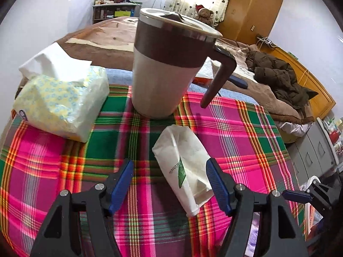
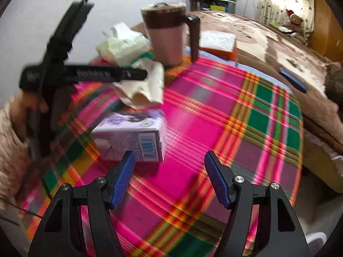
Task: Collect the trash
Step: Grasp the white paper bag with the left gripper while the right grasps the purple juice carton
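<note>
A white paper bag with green print (image 1: 185, 167) lies on the plaid tablecloth (image 1: 235, 128), between the fingers of my left gripper (image 1: 169, 171), which is open around it. The bag also shows in the right wrist view (image 2: 145, 85), crumpled under the left gripper's body (image 2: 85, 72). A purple carton (image 2: 130, 138) lies on its side just ahead and left of my right gripper (image 2: 169, 162), which is open and empty. The right gripper's tip shows at the left wrist view's right edge (image 1: 300, 194).
A tall brown-and-white lidded mug (image 1: 165, 64) stands behind the bag. A tissue pack (image 1: 62, 105) lies at the left. A bed with a brown blanket (image 2: 278, 42), a jacket (image 1: 278, 79) and a blue case (image 2: 293, 82) lies beyond the table.
</note>
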The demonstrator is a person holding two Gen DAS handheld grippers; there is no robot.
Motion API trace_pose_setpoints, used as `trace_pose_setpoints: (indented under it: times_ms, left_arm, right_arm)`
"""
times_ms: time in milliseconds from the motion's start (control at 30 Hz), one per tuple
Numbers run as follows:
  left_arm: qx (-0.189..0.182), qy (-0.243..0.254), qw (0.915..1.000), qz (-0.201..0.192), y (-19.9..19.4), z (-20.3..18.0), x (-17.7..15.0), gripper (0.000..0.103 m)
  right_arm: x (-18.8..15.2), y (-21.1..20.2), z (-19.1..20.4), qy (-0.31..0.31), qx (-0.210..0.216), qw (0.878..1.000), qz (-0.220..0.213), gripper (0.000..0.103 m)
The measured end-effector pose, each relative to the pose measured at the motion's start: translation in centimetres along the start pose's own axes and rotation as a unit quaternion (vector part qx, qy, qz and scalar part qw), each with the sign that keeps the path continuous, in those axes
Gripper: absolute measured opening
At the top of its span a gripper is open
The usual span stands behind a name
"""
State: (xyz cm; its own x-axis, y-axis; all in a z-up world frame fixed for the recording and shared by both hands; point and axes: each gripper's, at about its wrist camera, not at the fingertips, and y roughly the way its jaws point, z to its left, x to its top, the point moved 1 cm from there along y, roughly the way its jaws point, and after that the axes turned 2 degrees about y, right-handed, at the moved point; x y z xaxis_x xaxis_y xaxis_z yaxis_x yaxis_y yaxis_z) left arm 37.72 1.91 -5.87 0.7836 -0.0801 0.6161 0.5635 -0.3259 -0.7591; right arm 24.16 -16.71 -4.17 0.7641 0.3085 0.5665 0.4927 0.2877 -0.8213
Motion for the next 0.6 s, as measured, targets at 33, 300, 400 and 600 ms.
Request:
trace_pose_setpoints:
  times_ms: [33,300,400,600]
  left_arm:
    - [-0.003,0.002,1.0000,0.002,0.1,0.0,0.0,0.071]
    - [-0.013,-0.008,0.9998,0.016,0.7,0.8,-0.6,0.035]
    - [0.002,-0.003,1.0000,0.004,-0.2,1.1,-0.8,0.030]
    - [0.022,-0.014,0.9997,0.000,-2.3,3.6,-2.5,0.029]
  right_arm:
    - [-0.2,-0.2,-0.1,-0.004,-0.002,1.000,-0.002,0.069]
    - [-0.6,-1.8,-0.9,0.033,0.021,0.998,-0.040,0.069]
    - [-0.8,-1.5,-0.6,0.087,0.067,0.993,-0.045,0.069]
    - [-0.8,-0.6,1.3,0.114,0.058,0.990,-0.051,0.069]
